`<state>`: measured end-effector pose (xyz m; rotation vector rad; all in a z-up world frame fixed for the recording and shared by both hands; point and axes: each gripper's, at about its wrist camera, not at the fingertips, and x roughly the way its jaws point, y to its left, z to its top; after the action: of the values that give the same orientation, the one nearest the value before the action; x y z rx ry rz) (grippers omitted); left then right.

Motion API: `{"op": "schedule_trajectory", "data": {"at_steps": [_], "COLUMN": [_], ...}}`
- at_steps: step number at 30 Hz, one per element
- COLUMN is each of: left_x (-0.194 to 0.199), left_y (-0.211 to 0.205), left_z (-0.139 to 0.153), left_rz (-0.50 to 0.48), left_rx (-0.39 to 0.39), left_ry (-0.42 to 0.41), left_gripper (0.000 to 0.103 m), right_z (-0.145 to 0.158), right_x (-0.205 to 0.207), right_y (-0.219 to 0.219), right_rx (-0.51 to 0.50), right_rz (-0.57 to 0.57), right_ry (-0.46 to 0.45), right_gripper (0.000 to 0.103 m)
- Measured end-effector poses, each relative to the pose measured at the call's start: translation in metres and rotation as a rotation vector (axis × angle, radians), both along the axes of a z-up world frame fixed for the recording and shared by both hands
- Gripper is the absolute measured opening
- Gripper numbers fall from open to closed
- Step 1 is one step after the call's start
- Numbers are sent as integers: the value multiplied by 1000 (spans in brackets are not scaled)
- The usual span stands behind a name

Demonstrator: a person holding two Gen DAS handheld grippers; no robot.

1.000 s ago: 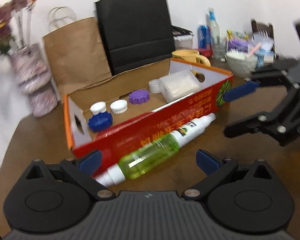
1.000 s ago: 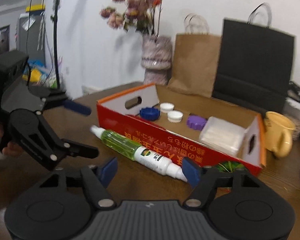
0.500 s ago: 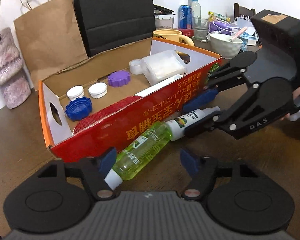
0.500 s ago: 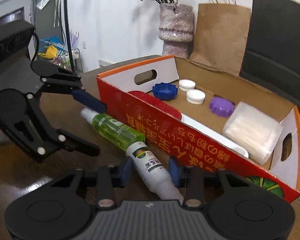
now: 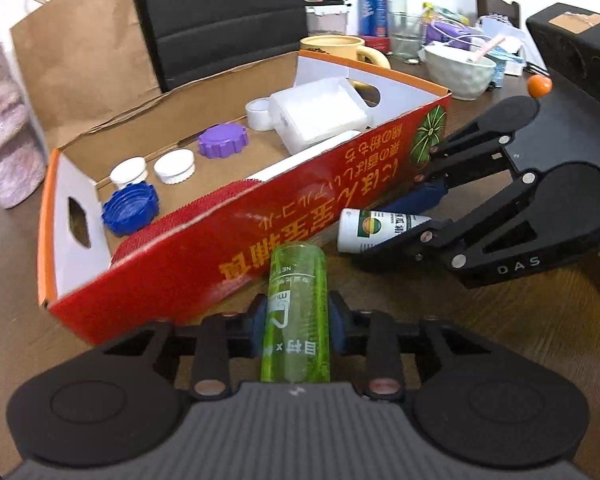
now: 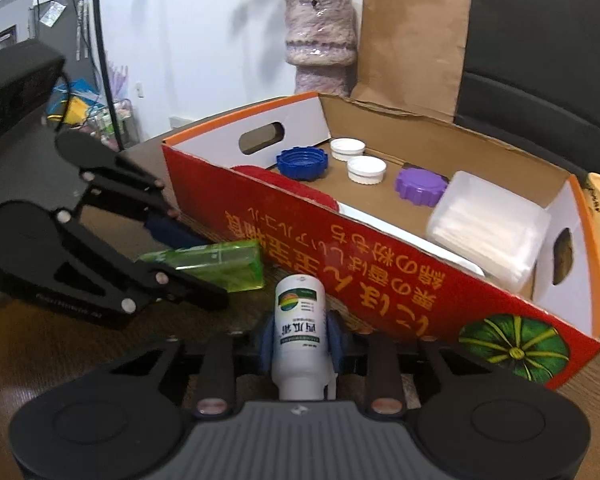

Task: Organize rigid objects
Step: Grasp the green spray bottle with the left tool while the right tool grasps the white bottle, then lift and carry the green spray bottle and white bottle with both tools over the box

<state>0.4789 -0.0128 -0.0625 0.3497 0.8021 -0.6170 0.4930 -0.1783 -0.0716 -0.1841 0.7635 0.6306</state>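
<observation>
My left gripper [image 5: 298, 330] is shut on a green clear bottle [image 5: 296, 316], held in front of the red cardboard box [image 5: 260, 240]. My right gripper [image 6: 300, 340] is shut on a white labelled bottle [image 6: 299, 340]. Each gripper shows in the other's view: the right one [image 5: 412, 216] holding the white bottle [image 5: 374, 230], the left one [image 6: 188, 256] holding the green bottle [image 6: 216, 264]. The box [image 6: 380, 256] holds a blue cap [image 5: 130, 208], two white caps [image 5: 174, 166], a purple cap [image 5: 222, 141], a clear plastic container [image 5: 320, 118] and a red brush [image 5: 188, 216].
Brown paper bag [image 5: 80, 60], black bag [image 5: 220, 12] and knitted vase [image 6: 320, 52] stand behind the box. A yellow mug [image 5: 340, 46], white bowl [image 5: 458, 72], can and bottles crowd the far right of the wooden table [image 5: 16, 272].
Both grippers closed: the left on the green bottle, the right on the white one. The two bottles, lying end to end before, are now apart and each points along its gripper's fingers.
</observation>
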Motion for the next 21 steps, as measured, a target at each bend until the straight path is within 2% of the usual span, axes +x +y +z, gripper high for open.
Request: {"op": "schedule_trajectory", "data": {"at_steps": [3,9,14,17,21], "left_x": [-21,-81,-158,-206,-262], "left_y": [2,17,31,26,16], "left_z": [10,58,105,122,135], "left_rz": [35,241,389,456,508], "left_rx": [-33,-88,-205,-213,-259], "left_ry": [-51,-205,-376,-494,-577], "left_gripper": [31,31,31,31,31], "right_z": [6,49,94,112,126], "right_x": [-14,-71,-143,-190,-254], "right_y": [-3,-21,-39,-48,-55], "right_rx": [13,40,100,147,186], "right_rz": [-27,-80,-164,-182,-234], "right_ry": [-24,-152,-332,-414,-516], "right_gripper": [27,27,27,27,27]}}
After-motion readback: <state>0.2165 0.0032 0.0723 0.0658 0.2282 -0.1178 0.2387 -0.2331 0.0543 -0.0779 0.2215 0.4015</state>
